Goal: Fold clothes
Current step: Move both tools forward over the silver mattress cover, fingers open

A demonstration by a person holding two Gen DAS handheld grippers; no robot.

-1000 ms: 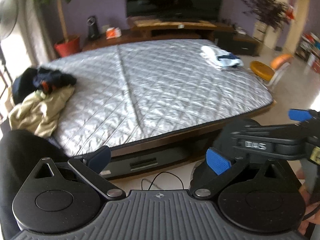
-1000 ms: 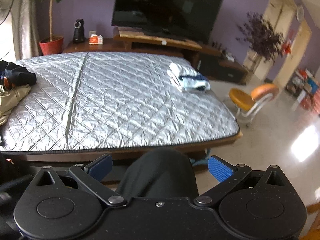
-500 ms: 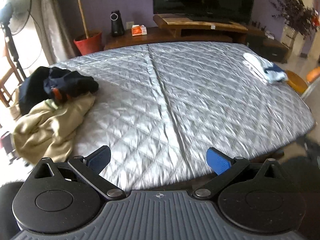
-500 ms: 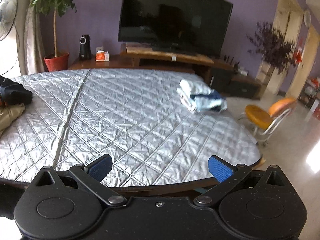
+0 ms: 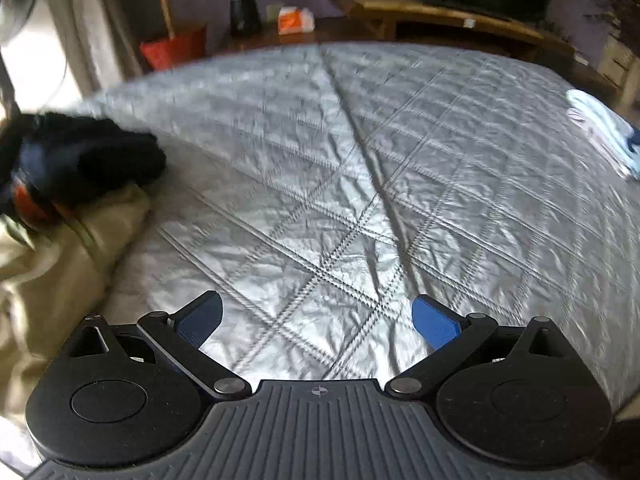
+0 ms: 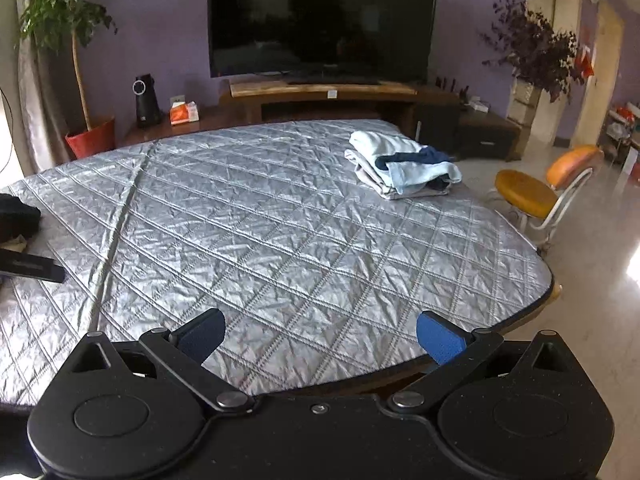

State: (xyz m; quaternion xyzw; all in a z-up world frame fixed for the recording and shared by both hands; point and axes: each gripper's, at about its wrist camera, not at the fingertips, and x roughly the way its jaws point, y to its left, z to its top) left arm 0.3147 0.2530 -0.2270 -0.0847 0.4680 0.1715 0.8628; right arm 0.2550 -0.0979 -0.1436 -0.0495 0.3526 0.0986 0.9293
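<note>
A pile of unfolded clothes lies at the left edge of the silver quilted surface point(image 5: 360, 184): a dark navy garment point(image 5: 80, 164) on top of a beige garment point(image 5: 60, 264). My left gripper point(image 5: 316, 318) is open and empty, low over the quilt, to the right of the pile. A folded stack of light blue and white clothes point(image 6: 404, 166) sits at the far right of the quilt point(image 6: 280, 220); it also shows in the left wrist view point(image 5: 600, 136). My right gripper point(image 6: 320, 334) is open and empty over the quilt's near edge. The left gripper's finger point(image 6: 32, 266) shows at the left.
A TV point(image 6: 320, 20) stands on a wooden cabinet point(image 6: 320, 96) behind the quilted surface. A potted plant point(image 6: 90, 140), a black device point(image 6: 146, 100) and a tissue box point(image 6: 184, 112) are at the back left. An orange chair point(image 6: 536, 192) stands right of the quilt.
Both grippers have risen and moved forward over the quilted surface. The left one has swung left and closer to the unfolded pile. Both jaws stay open.
</note>
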